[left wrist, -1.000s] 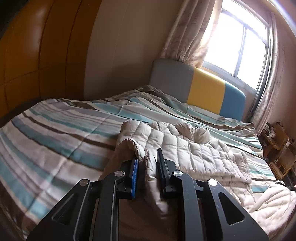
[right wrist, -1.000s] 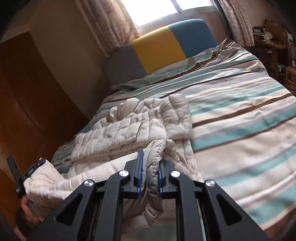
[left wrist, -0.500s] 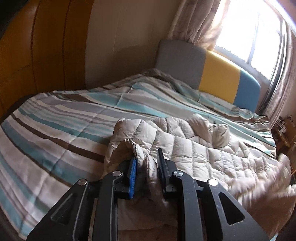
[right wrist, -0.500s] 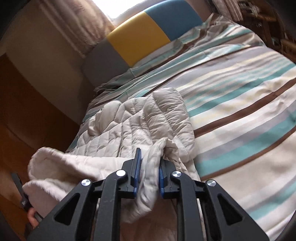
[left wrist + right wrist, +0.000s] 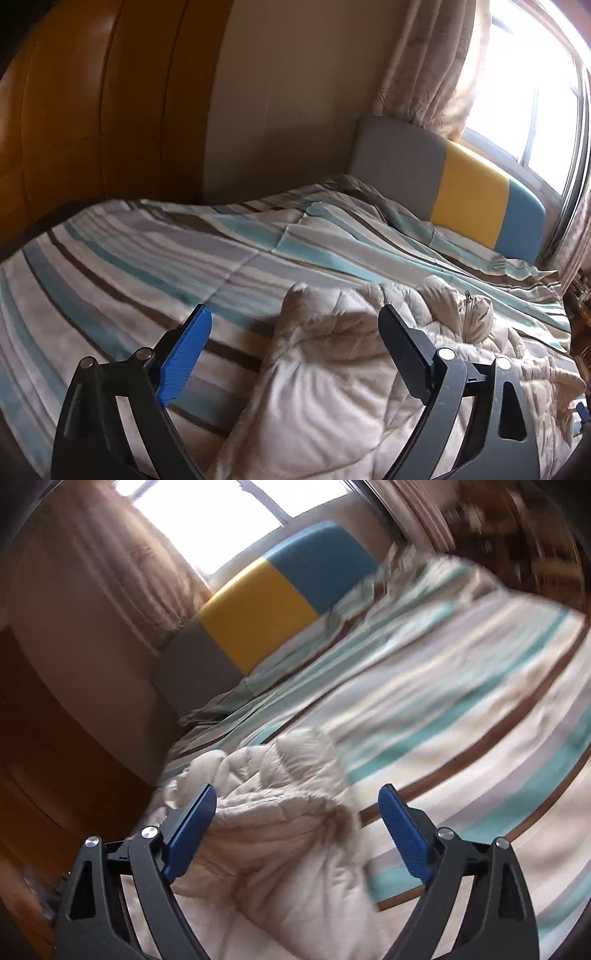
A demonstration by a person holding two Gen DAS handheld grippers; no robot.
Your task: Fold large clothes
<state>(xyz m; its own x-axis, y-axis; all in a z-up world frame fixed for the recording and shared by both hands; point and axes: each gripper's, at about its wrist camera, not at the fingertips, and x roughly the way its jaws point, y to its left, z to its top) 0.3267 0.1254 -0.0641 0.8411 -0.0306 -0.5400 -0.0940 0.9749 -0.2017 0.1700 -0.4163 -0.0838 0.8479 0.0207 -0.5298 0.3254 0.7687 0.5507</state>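
A cream quilted coat (image 5: 332,384) lies bunched on the bed (image 5: 122,258), across the lower centre and lower right of the left wrist view. In the right wrist view the same coat (image 5: 273,834) fills the lower centre and lower left. It rests directly on the striped duvet (image 5: 461,709), whose teal, brown, grey and cream bands run across the whole mattress.

The left hand-held gripper (image 5: 295,325) stands wide; its jaws have just been opening, and the coat's folded edge sits between them, with neither pad pressing on it. The right hand-held gripper (image 5: 297,805) also stands wide, its jaws having just been opening too, with a rumpled hump of the coat lying between the fingers, free of both pads.

A padded headboard (image 5: 469,192) in grey, yellow and blue panels closes the bed at the right of the left wrist view, under a bright window (image 5: 535,103) with a patterned curtain (image 5: 432,62). An orange-brown wardrobe (image 5: 74,103) fills the upper left. No container shows in either view. The right wrist view is blurred.
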